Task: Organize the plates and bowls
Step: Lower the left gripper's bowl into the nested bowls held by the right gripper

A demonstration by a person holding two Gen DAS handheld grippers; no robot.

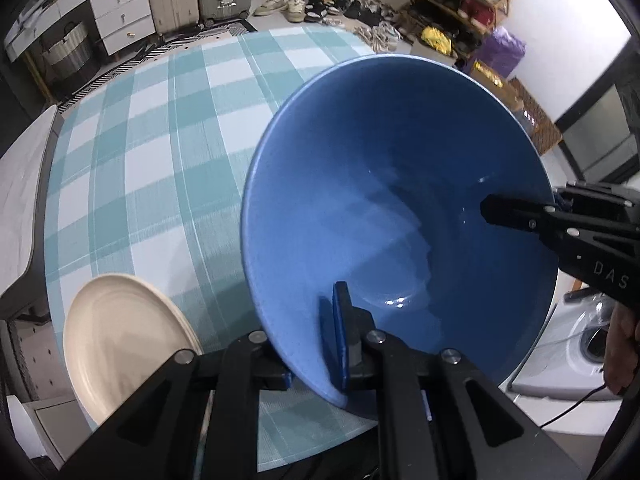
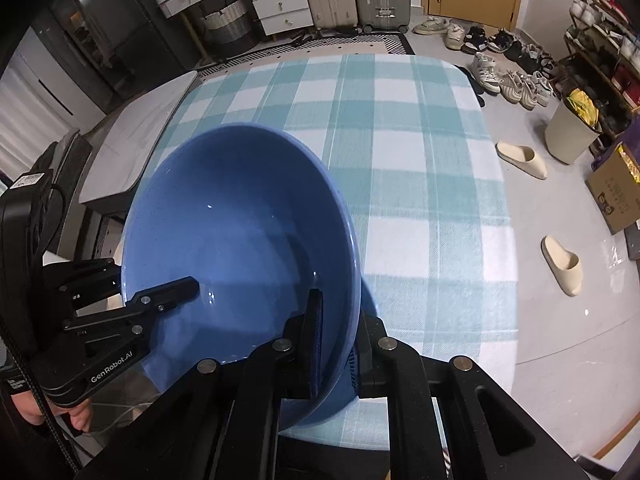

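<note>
Both grippers, left [image 1: 316,350] and right [image 2: 336,344], are clamping the blue bowl's [image 1: 400,200] opposite rims (tabletop's [image 2: 400,140] far edge lying bare).

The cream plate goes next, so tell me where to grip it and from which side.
Grip the cream plate by its rim, one finger above and one below. It lies flat and shallow on the checked tablecloth, so only the thin edge offers a hold. Its near-left part seems to overhang the table edge, so that side likely suits. Both grippers are busy, clamped on the blue bowl.
</note>
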